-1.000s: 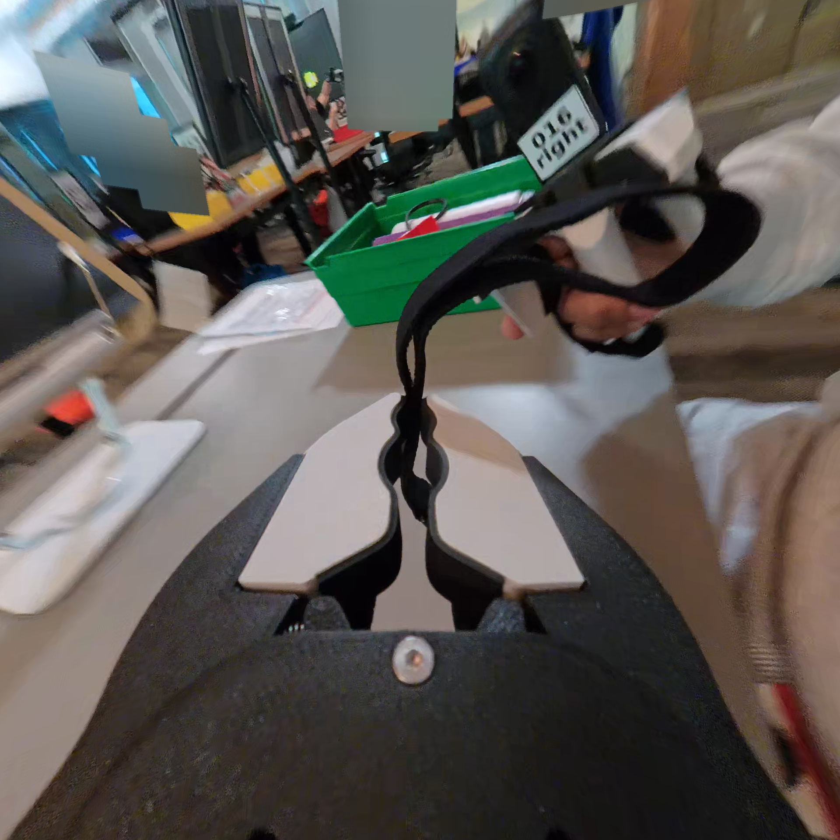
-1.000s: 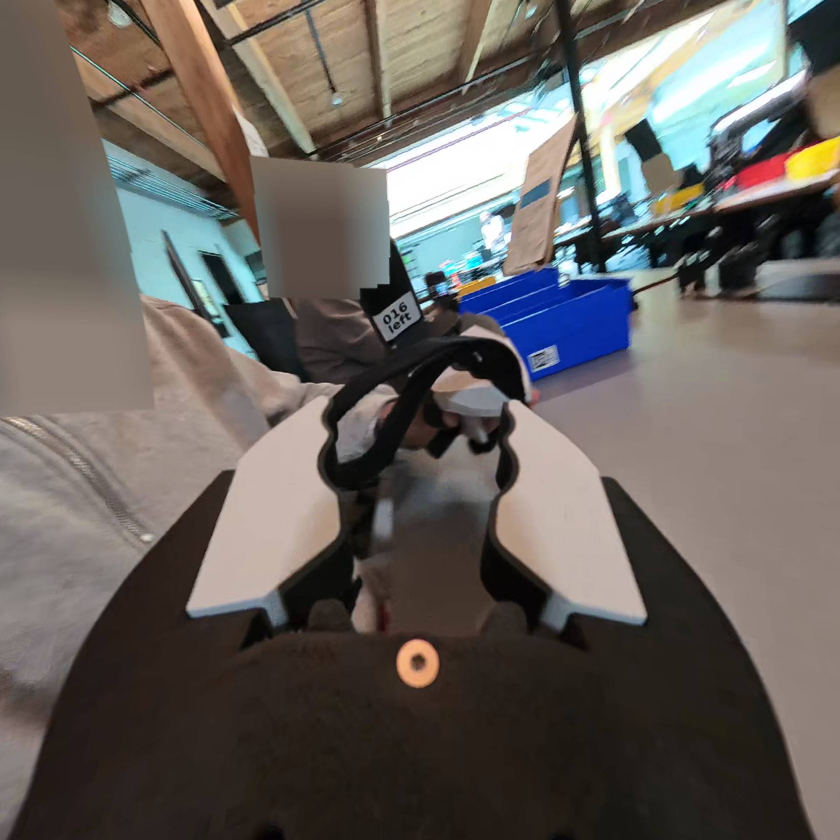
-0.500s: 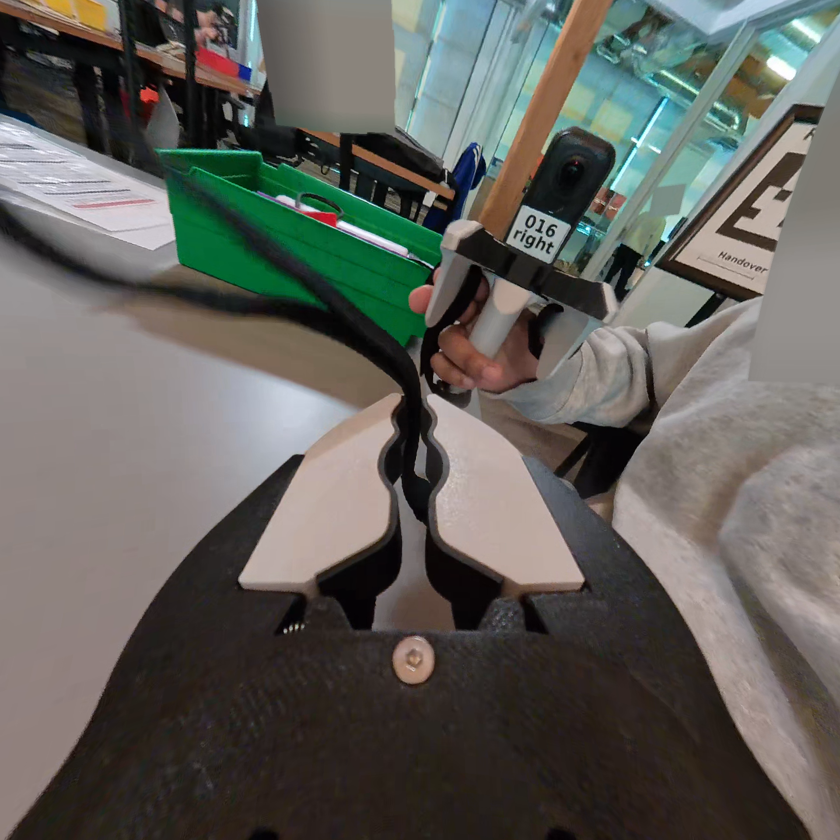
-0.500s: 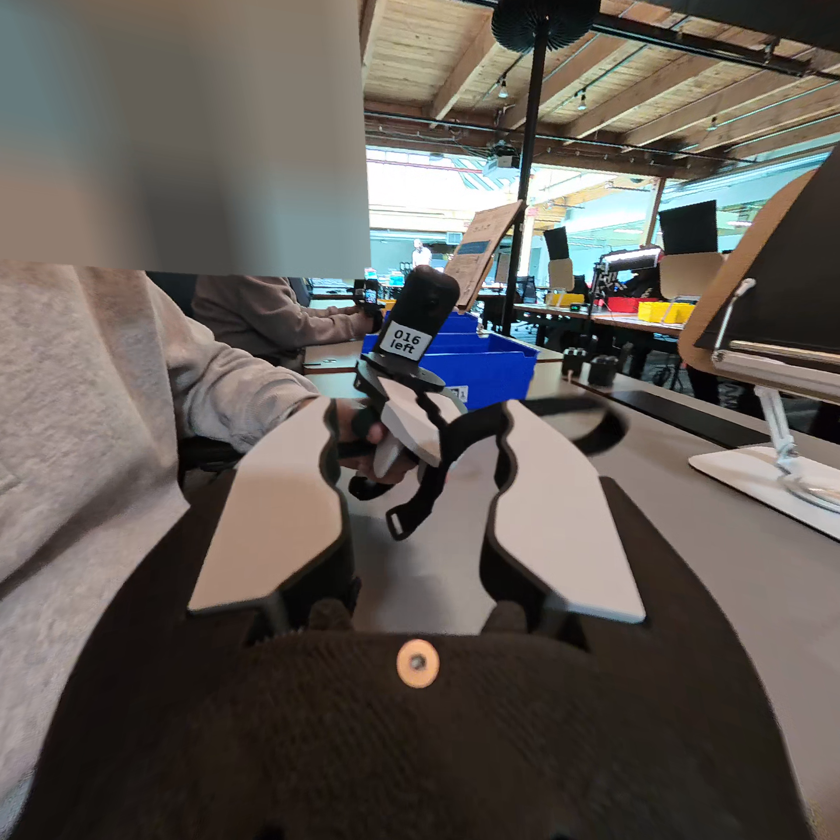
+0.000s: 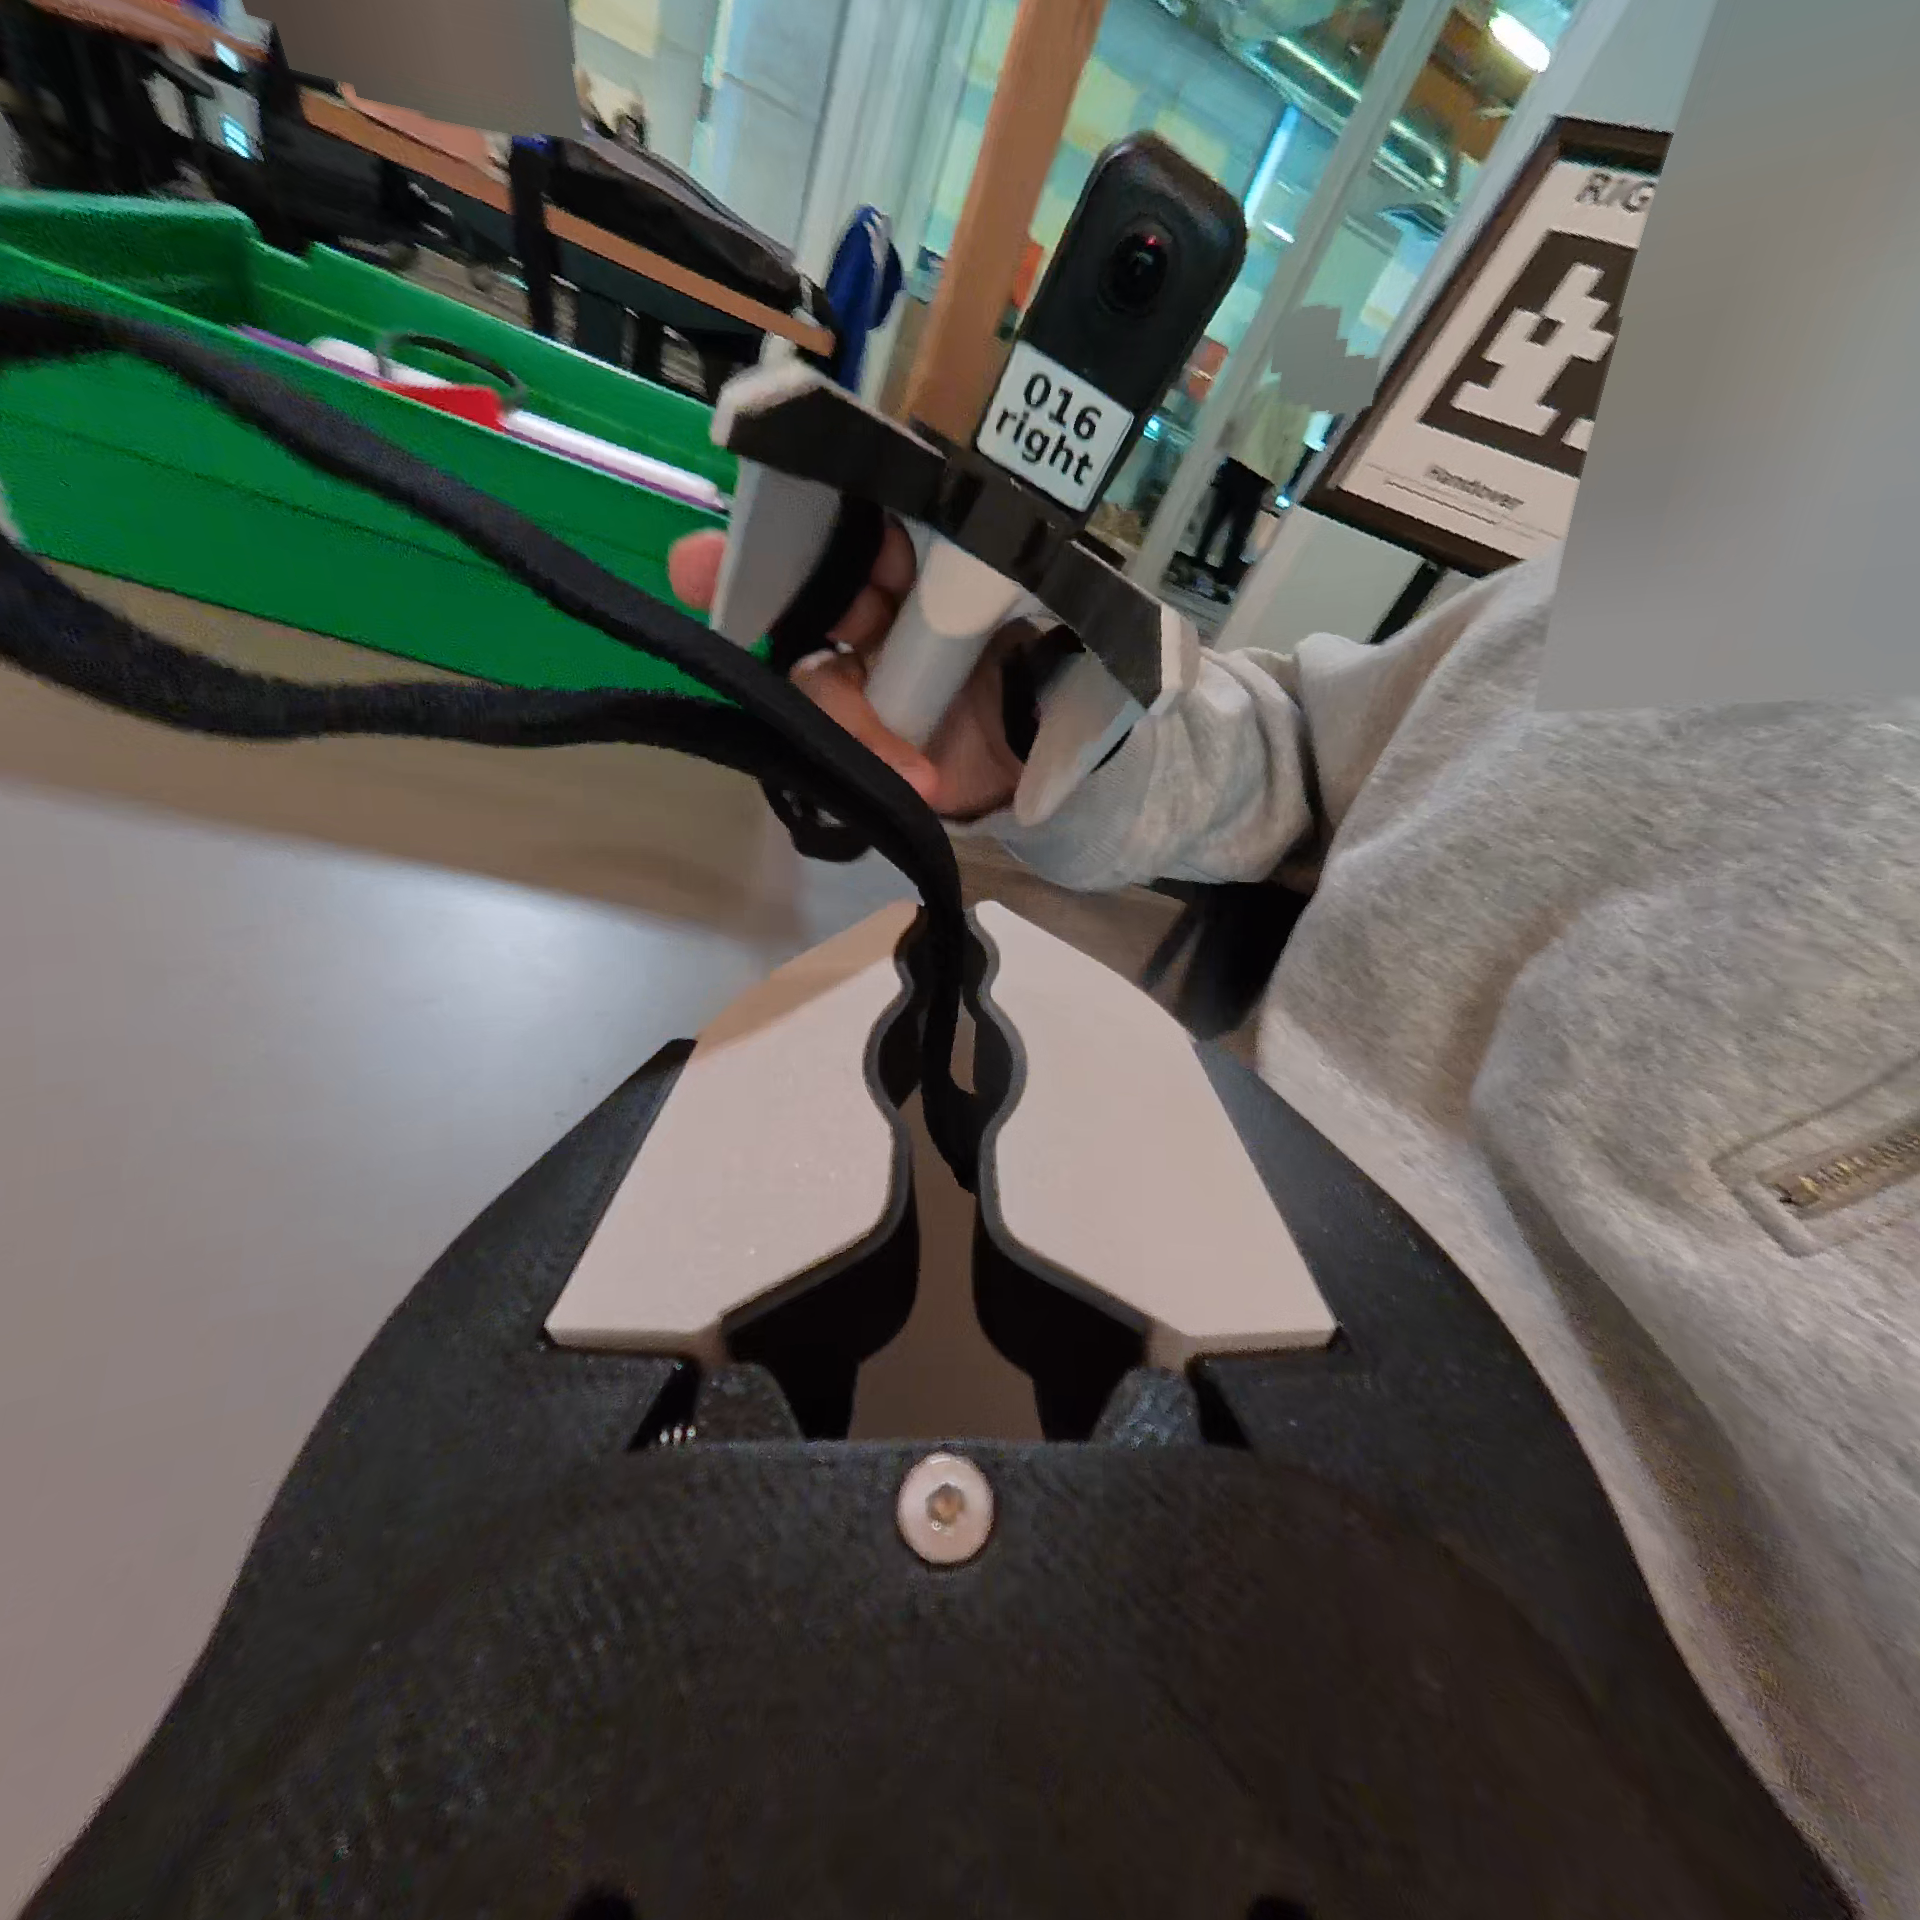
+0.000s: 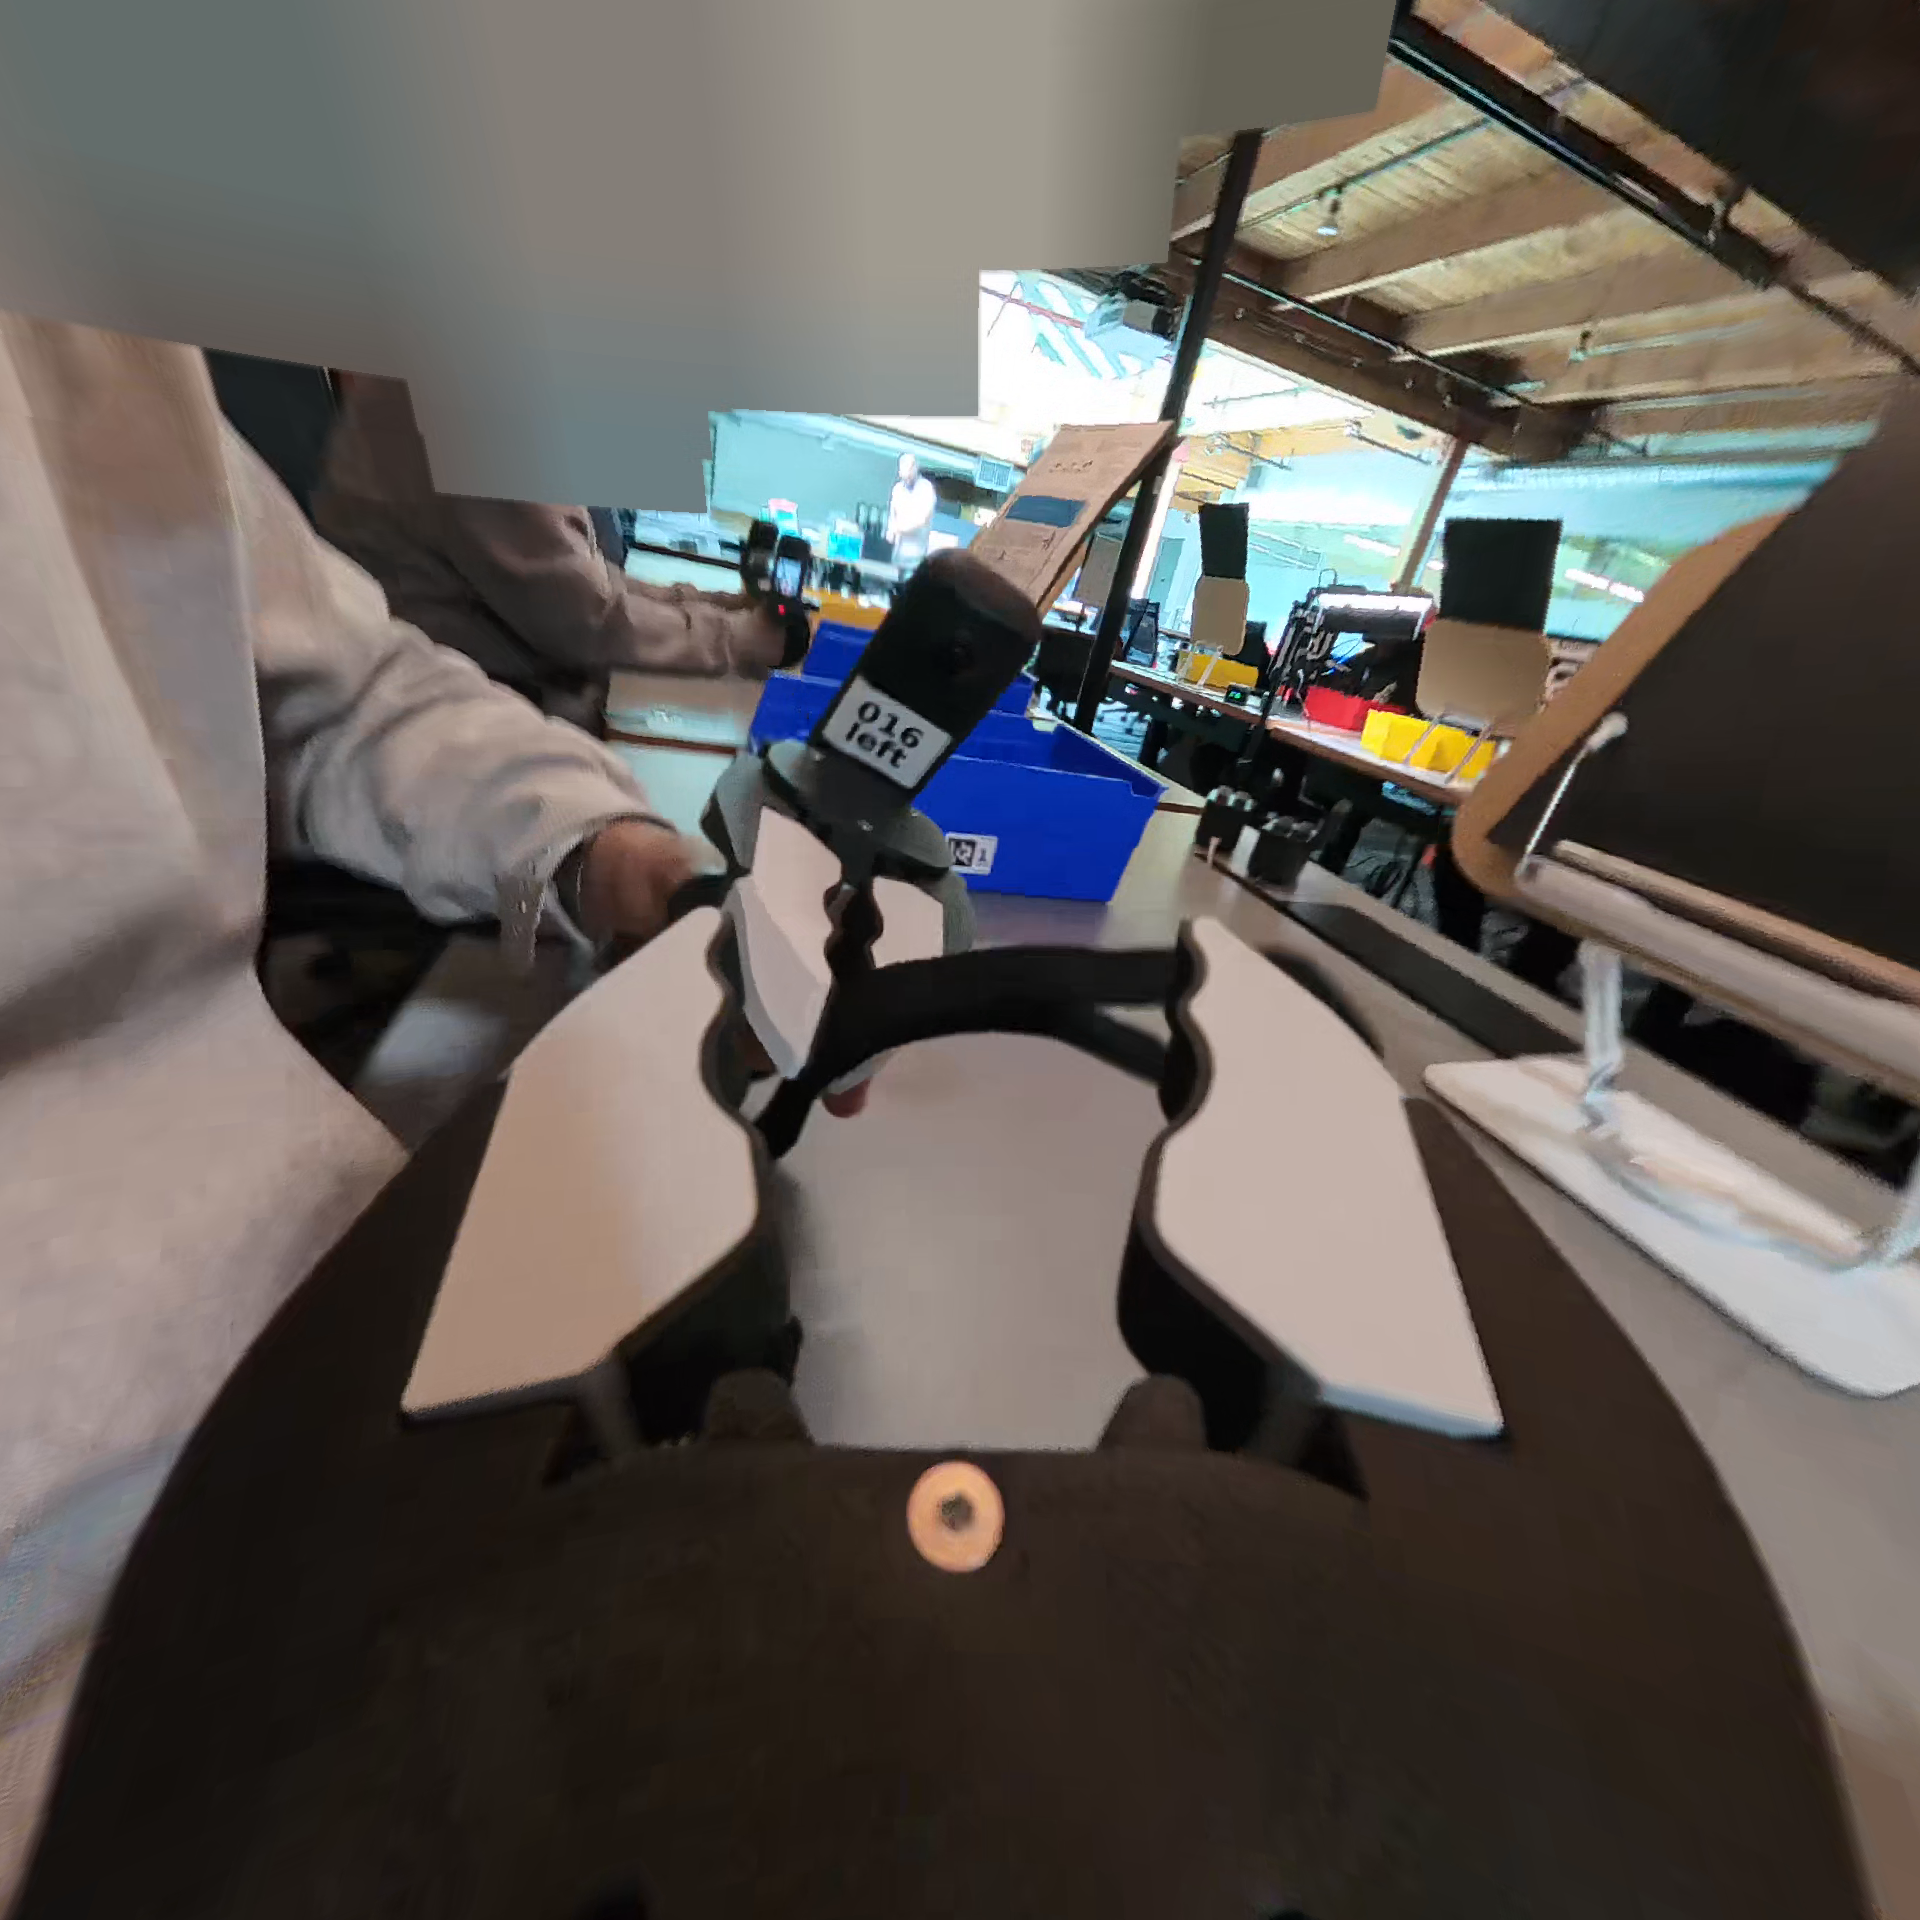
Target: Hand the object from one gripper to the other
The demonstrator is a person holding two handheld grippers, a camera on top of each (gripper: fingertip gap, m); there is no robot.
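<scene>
A black elastic strap (image 5: 928, 873) is pinched in my left gripper (image 5: 948, 914), which is shut on one end. The rest of the loop trails up and to the left. My right gripper (image 5: 935, 644) faces it from just beyond, held in a hand, above the table. In the right wrist view my right gripper (image 6: 956, 935) is open and wide. The strap loop (image 6: 997, 977) arcs across the gap at its fingertips. I cannot tell if it touches them. The left gripper (image 6: 847, 935) is close in front, shut on the strap.
A green bin (image 5: 260, 520) with items stands behind on the grey table (image 5: 312, 1039). A blue bin (image 6: 1039, 821) stands farther back. A white stand base (image 6: 1662, 1247) carrying a board is at the right. A framed sign (image 5: 1507, 364) stands by the grey sleeve. My right fingertips sit around 6 cm from my left ones.
The two grippers pulled apart and turned, then came closer again. The strap stayed in the left gripper; its loop now spans the open right fingertips.
</scene>
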